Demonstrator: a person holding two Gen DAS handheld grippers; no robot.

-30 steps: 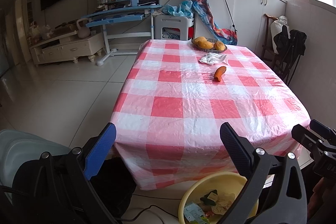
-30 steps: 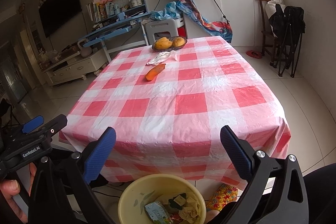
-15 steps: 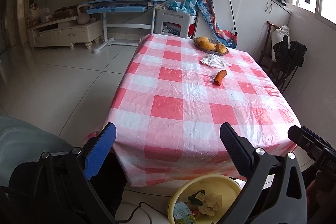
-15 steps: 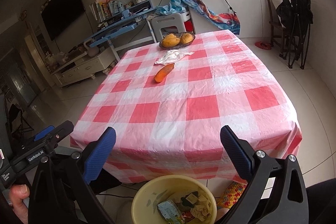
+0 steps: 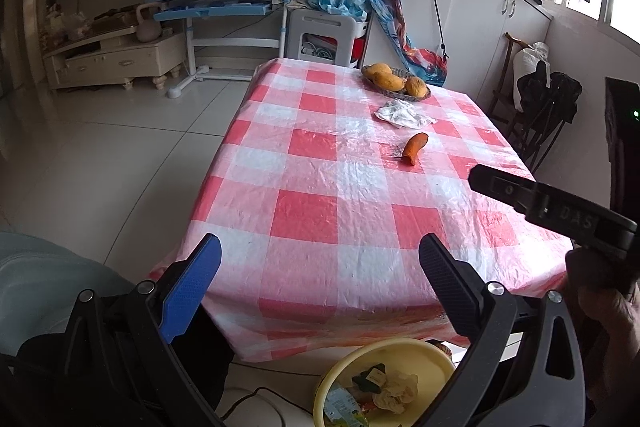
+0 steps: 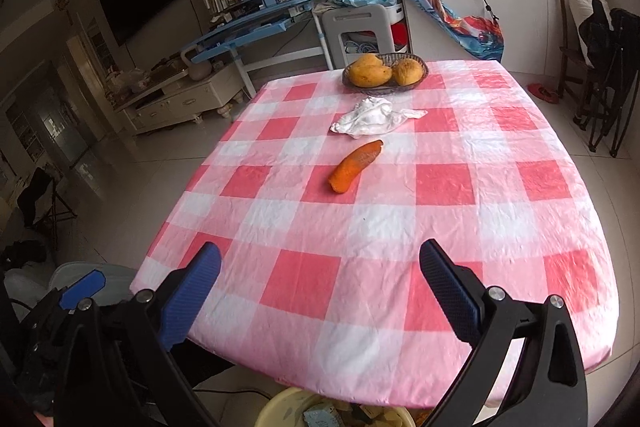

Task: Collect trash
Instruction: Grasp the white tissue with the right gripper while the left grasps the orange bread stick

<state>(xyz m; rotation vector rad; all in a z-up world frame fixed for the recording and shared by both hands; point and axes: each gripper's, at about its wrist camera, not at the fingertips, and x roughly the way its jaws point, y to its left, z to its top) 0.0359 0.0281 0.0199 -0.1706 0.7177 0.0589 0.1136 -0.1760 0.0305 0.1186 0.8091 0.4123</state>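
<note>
A crumpled white tissue [image 5: 403, 113] [image 6: 370, 117] and an orange carrot piece [image 5: 414, 148] [image 6: 355, 165] lie on the red-and-white checked table [image 5: 340, 187] [image 6: 380, 227], far from both grippers. A yellow bin [image 5: 424, 355] [image 6: 280, 411] holding several wrappers stands on the floor at the table's near edge. My left gripper [image 5: 316, 267] is open and empty above the near edge. My right gripper [image 6: 318, 271] is open and empty over the near part of the table; its body shows at the right of the left wrist view [image 5: 552, 211].
A wicker basket [image 6: 386, 87] of mangoes [image 5: 386, 79] sits at the table's far end. Beyond stand a blue desk [image 5: 224, 7], a white stool [image 6: 356, 27], white cabinets [image 5: 472, 7] and folded chairs [image 6: 600, 67]. A grey seat [image 5: 48, 291] is at near left.
Both grippers have risen and moved forward toward the table; the right one more, so the bin has slid low in its view. Both stay open and empty.
</note>
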